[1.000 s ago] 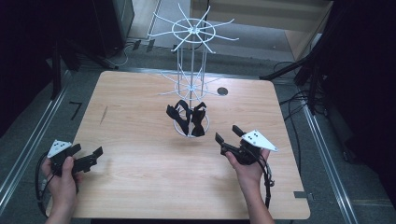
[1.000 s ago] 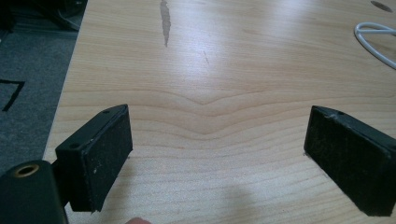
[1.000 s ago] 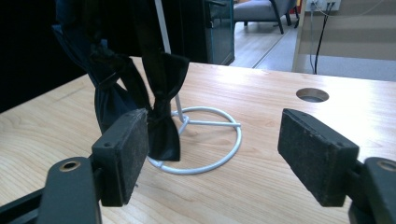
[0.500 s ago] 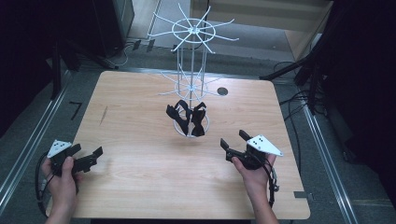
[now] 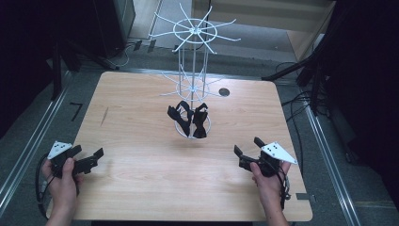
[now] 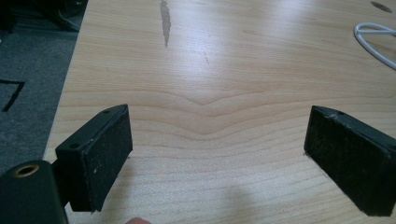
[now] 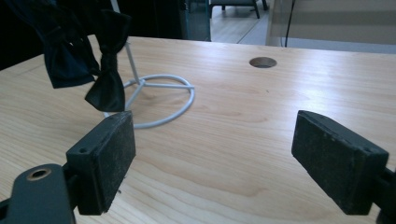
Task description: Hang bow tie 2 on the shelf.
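Bow ties (image 5: 188,117): two, black, hanging on white wire rack (image 5: 193,84) at table (image 5: 141,188) centre. Right gripper (image 5: 248,148): near edge, well apart from them, jaws wide, just been opening, nothing between. Left gripper (image 5: 94,157): near-left corner, wide, empty.

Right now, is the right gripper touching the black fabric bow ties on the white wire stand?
Apart. High view: bare table separates right gripper from bow ties.
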A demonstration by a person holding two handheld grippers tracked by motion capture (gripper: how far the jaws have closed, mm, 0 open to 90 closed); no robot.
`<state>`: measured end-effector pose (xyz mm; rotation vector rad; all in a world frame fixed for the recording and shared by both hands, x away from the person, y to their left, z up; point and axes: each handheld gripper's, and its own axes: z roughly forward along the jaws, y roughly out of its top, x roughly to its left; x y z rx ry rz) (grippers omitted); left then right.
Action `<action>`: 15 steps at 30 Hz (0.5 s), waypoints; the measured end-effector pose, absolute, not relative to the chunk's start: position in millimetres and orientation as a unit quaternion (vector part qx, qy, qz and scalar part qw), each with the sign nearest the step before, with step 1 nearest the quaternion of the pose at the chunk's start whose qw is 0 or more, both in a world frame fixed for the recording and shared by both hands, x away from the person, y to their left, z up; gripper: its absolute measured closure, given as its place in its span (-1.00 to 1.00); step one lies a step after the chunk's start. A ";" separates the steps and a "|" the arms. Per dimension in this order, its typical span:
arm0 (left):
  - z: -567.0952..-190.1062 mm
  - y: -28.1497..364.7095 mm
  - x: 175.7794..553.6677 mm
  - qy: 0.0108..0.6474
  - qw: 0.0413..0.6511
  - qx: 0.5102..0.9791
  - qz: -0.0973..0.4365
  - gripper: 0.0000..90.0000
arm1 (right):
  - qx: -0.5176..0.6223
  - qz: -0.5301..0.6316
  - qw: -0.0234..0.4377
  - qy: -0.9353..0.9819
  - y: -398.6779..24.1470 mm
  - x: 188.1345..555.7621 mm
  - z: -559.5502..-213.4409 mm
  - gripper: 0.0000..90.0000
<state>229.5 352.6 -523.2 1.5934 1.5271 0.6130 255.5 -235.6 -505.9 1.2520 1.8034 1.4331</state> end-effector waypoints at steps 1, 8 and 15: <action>-523.1 352.6 229.5 0.607 0.413 0.634 0.244 -0.82 | 0.464 0.528 0.257 0.664 -238.4 254.9 -507.0 -0.69; -523.2 352.7 229.6 0.607 0.413 0.633 0.244 -0.82 | 0.478 0.526 0.252 0.657 -251.3 248.2 -512.6 -0.69; -523.3 352.7 229.6 0.607 0.413 0.633 0.244 -0.82 | 0.494 0.533 0.249 0.640 -266.3 242.4 -516.0 -0.69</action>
